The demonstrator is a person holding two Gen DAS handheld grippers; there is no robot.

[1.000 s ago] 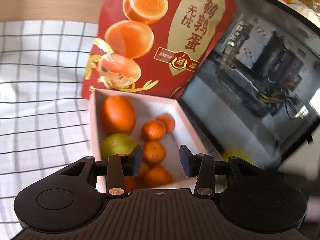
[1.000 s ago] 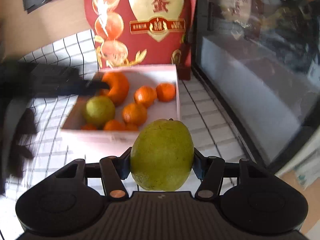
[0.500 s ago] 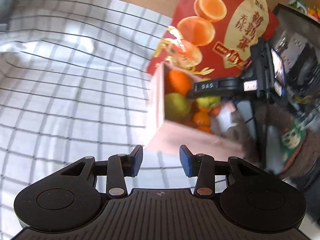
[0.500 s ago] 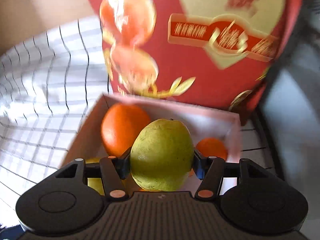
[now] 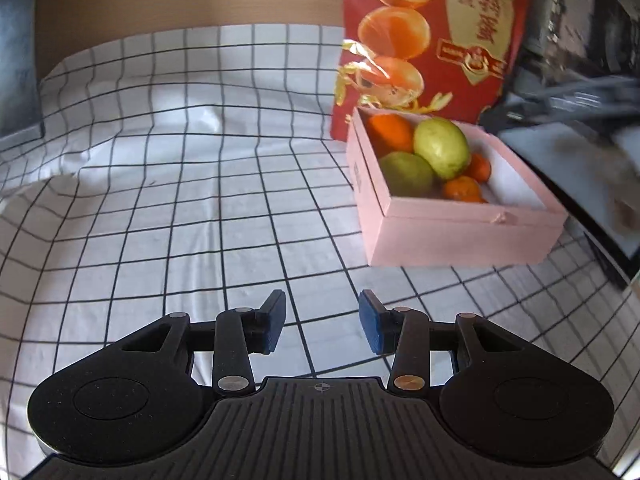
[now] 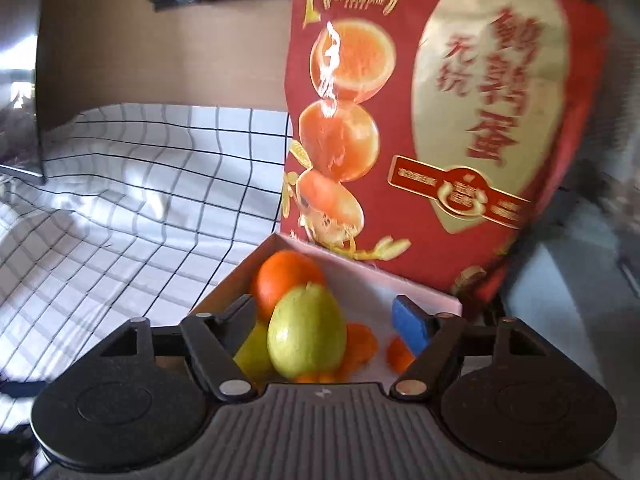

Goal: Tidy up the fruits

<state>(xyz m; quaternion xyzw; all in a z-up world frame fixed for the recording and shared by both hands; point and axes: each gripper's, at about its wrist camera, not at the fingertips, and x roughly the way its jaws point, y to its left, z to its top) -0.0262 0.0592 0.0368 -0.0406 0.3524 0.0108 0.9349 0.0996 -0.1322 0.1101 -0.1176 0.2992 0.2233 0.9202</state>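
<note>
A pink box point(image 5: 460, 232) stands on the checked cloth and holds a big orange point(image 5: 390, 132), two green fruits and several small tangerines point(image 5: 460, 190). The upper green fruit point(image 5: 440, 148) lies on top of the others. In the right wrist view that same green fruit point(image 6: 306, 330) sits in the box point(image 6: 360, 276) between my right gripper's point(image 6: 328, 316) fingers; the jaws are opening and the pads stand clear of it. My left gripper point(image 5: 322, 322) hovers open over bare cloth, left of and nearer than the box, with nothing between its fingers.
A tall red snack bag point(image 5: 432, 40) stands right behind the box. A dark glass-fronted case point(image 5: 592, 100) lies to the right. The checked cloth point(image 5: 160, 200) spreads wide to the left, with a dark object point(image 5: 18, 60) at its far left edge.
My right gripper carried the green fruit over the box, then spread its jaws and let it go among the other fruit. My left gripper swung back and left, away from the box.
</note>
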